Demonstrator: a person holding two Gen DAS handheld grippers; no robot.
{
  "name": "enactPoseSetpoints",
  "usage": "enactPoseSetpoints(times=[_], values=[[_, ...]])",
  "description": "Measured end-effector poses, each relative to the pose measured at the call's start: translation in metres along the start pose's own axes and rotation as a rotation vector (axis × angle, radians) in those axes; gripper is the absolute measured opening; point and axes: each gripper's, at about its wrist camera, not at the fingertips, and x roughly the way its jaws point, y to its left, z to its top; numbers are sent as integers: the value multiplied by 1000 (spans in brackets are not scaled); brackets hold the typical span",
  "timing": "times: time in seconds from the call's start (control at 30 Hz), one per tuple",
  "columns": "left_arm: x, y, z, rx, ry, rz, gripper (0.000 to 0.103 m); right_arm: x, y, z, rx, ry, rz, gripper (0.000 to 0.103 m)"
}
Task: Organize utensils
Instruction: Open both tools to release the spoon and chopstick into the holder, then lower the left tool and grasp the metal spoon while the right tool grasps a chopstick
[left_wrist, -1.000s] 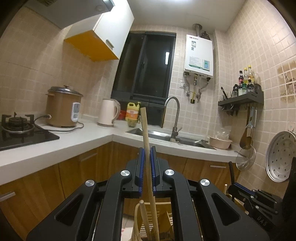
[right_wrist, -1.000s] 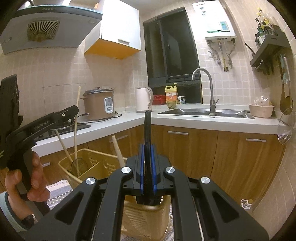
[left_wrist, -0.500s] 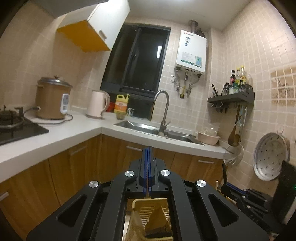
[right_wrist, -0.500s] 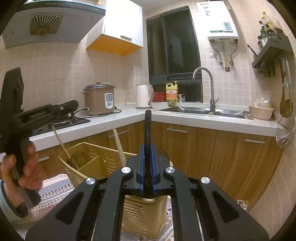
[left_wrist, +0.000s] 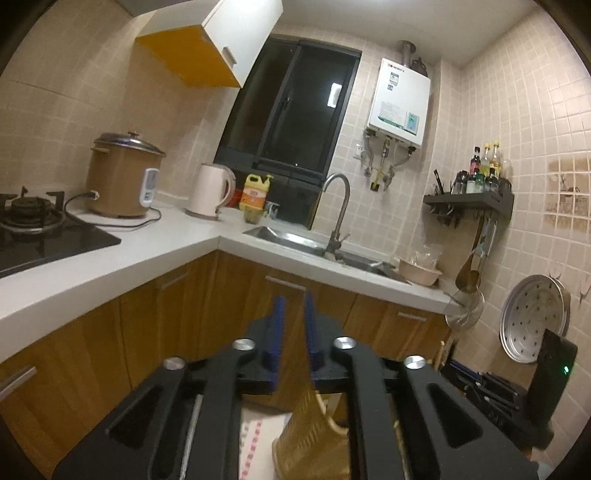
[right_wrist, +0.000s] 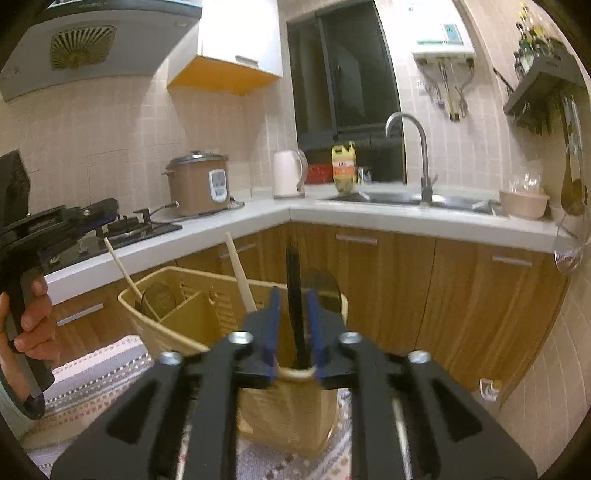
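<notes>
A yellow plastic utensil basket (right_wrist: 173, 325) stands on a patterned mat on the floor. Two wooden-handled utensils (right_wrist: 240, 273) lean in it. A black-handled utensil (right_wrist: 295, 310) stands in the round cup at the basket's near end, between the fingers of my right gripper (right_wrist: 293, 295), which is open around it without touching. My left gripper (left_wrist: 293, 301) is open and empty above the basket (left_wrist: 314, 424); the right wrist view shows it at the left edge (right_wrist: 74, 218).
An L-shaped white counter (left_wrist: 110, 266) carries a gas hob (left_wrist: 33, 229), rice cooker (left_wrist: 123, 177), kettle (left_wrist: 210, 190) and sink (left_wrist: 314, 243). Wooden cabinets (right_wrist: 443, 295) stand behind the basket. A wall rack (left_wrist: 469, 201) with hanging ladles is at the right.
My left gripper let go of the wooden utensil into the basket, lifted and opened. My right gripper opened from the black-handled utensil, which now stands in the cup.
</notes>
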Motion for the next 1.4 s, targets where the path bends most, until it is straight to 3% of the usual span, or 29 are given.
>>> enactPoseSetpoints(times=[0.13,0.3,0.33,0.37,0.4,0.7,0.77,0.9,1.1,1.23,1.3,1.4], values=[[-21,4,-2,10,-1,13,25,-16,-3,0,18,5,-5,32],[-49,9,-11,-8,77,18,29,-50,-4,0,62,69,-10,33],[-54,9,-13,-11,94,15,29,-58,-2,0,70,91,-9,36],[-58,10,-16,-16,119,10,30,-63,-1,0,76,107,-8,46],[-63,10,-20,-20,160,7,30,-71,2,-1,85,137,-9,52],[-93,0,-56,-2,375,-10,32,-98,36,-23,146,432,24,53],[-88,-4,-66,9,462,-21,39,-96,46,-31,144,498,26,53],[-70,-5,-94,11,678,-17,39,-93,68,-53,141,638,65,53],[-31,2,-121,-88,884,-79,39,-71,87,-78,170,794,122,53],[-3,5,-141,-83,978,-10,38,-40,87,-96,267,908,159,46],[7,7,-146,-86,995,5,38,-28,90,-102,269,933,147,37],[16,11,-153,-102,1020,6,37,-17,91,-105,271,947,133,36]])
